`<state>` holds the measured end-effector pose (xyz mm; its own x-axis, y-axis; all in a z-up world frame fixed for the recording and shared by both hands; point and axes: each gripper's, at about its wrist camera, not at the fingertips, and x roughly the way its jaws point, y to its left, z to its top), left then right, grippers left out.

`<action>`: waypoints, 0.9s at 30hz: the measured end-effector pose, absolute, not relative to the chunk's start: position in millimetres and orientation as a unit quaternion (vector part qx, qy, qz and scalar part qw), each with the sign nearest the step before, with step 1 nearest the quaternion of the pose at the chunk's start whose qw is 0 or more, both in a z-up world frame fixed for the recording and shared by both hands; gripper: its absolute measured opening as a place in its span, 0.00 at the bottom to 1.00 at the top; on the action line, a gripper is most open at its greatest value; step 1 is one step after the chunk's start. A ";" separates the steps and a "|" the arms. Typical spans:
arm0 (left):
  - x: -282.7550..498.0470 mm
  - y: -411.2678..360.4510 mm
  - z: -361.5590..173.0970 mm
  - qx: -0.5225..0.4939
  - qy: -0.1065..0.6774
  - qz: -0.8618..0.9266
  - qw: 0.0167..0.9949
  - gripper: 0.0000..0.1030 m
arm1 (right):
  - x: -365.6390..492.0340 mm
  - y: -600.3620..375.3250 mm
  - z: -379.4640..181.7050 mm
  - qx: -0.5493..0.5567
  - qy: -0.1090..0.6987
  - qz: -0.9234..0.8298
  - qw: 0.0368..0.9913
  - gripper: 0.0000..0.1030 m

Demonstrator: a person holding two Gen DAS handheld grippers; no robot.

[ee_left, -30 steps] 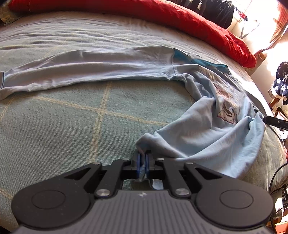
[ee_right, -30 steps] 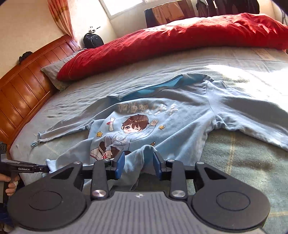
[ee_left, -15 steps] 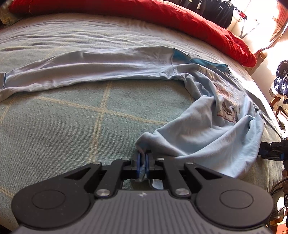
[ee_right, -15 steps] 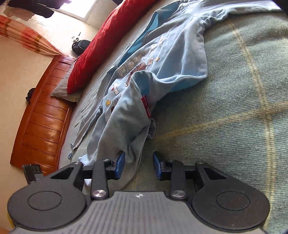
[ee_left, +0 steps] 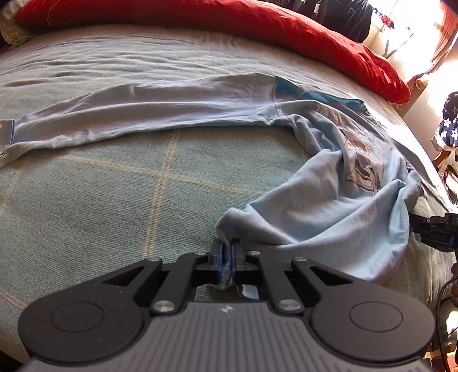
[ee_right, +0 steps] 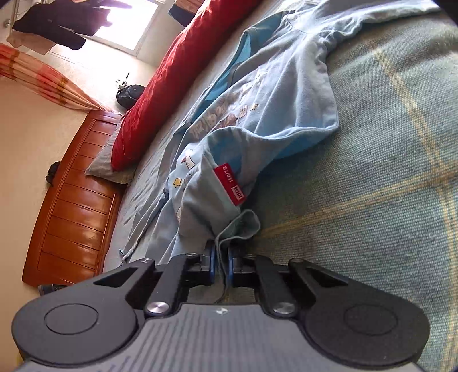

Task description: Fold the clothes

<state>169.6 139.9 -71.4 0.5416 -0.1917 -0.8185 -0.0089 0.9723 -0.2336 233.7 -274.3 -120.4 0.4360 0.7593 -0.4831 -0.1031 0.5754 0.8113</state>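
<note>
A light blue long-sleeved shirt (ee_left: 315, 217) with a cartoon print lies rumpled on the green checked bed cover (ee_left: 114, 200), one sleeve (ee_left: 143, 114) stretched out to the left. My left gripper (ee_left: 226, 266) is shut on a corner of the shirt's bottom hem, low over the cover. In the right wrist view the shirt (ee_right: 257, 114) is bunched, with a red label (ee_right: 229, 183) showing. My right gripper (ee_right: 221, 263) has its jaws closing, and the blue pads pinch the other hem corner between them. The right gripper's black body (ee_left: 435, 231) also shows at the far right of the left wrist view.
A red duvet (ee_left: 286, 25) runs along the far side of the bed. A wooden headboard (ee_right: 74, 206) and a grey pillow (ee_right: 108, 168) stand at the left in the right wrist view. Bare bed cover (ee_right: 386, 171) lies to the right of the shirt.
My right gripper dropped, rolled over sideways and closed its pads on the hem corner. The left gripper kept its grip and stayed put.
</note>
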 end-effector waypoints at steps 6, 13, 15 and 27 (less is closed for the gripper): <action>148.0 136.3 -53.3 -0.101 0.467 -0.072 0.875 0.03 | 199.7 -302.7 -71.9 0.329 0.422 0.282 0.797 0.09; 111.7 122.3 -18.1 -0.093 0.447 -0.120 0.881 0.03 | 153.7 -344.0 -30.6 0.300 0.398 0.268 0.824 0.06; 105.0 117.7 -14.0 -0.085 0.443 -0.120 0.884 0.03 | 147.1 -349.6 -28.8 0.296 0.399 0.266 0.826 0.06; 116.0 130.1 -46.5 -0.117 0.471 -0.095 0.869 0.03 | 174.9 -348.2 -110.4 0.314 0.441 0.209 0.814 0.40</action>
<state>116.0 130.1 -46.5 0.5391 -0.2749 -0.7961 0.0542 0.9546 -0.2929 174.9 -348.2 -110.4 0.5242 0.6175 -0.5865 -0.0634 0.7151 0.6962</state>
